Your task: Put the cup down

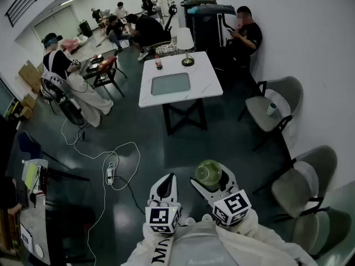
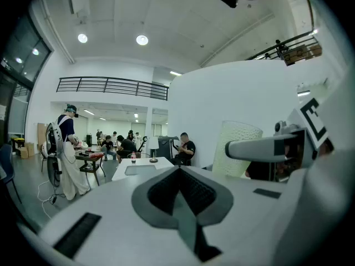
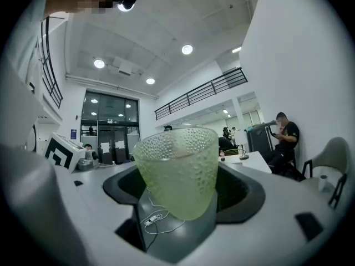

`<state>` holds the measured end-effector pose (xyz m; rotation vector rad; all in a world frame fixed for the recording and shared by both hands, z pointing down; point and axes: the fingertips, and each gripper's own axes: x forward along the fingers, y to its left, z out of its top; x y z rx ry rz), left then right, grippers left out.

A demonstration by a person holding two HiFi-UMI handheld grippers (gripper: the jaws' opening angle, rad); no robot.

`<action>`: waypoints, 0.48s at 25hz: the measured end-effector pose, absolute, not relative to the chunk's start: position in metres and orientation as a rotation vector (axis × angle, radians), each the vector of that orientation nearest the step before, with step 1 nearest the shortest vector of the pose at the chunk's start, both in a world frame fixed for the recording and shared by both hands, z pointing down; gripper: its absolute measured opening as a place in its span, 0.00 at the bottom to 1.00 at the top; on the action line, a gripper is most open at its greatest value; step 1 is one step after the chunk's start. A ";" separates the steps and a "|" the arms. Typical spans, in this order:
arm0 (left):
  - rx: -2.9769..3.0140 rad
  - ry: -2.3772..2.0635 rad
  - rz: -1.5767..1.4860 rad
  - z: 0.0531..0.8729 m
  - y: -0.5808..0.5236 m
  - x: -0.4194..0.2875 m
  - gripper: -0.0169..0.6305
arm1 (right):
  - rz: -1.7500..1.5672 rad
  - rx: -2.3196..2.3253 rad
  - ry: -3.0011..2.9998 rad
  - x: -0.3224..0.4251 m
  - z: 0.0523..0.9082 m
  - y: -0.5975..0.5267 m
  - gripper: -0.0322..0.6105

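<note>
Right gripper point(image 3: 180, 188) has its jaws spread wide and pressed on both sides of an upright green cup point(image 3: 176, 168), held up in the air on the near side of the table point(image 1: 206, 85) and well apart from it. Left gripper point(image 2: 180, 173) sits just beside the right one, also well short of the table, jaws closed together with nothing between them. Bottle point(image 1: 158, 62) and lamp point(image 1: 187, 51) stand at the table's far end, a chair point(image 1: 277, 101) is to the table's right, and a cable point(image 1: 113, 162) lies on the floor near-left of the table.
</note>
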<state>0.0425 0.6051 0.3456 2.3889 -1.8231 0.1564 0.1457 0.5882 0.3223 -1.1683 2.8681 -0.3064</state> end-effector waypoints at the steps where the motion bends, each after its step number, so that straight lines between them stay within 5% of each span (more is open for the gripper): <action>1: 2.389 -1.819 0.158 0.348 0.607 0.043 0.04 | -0.308 -1.171 2.868 0.145 0.324 0.590 0.64; 12: 2.399 -1.773 0.178 0.357 0.604 0.058 0.04 | -0.335 -1.191 2.858 0.158 0.327 0.591 0.64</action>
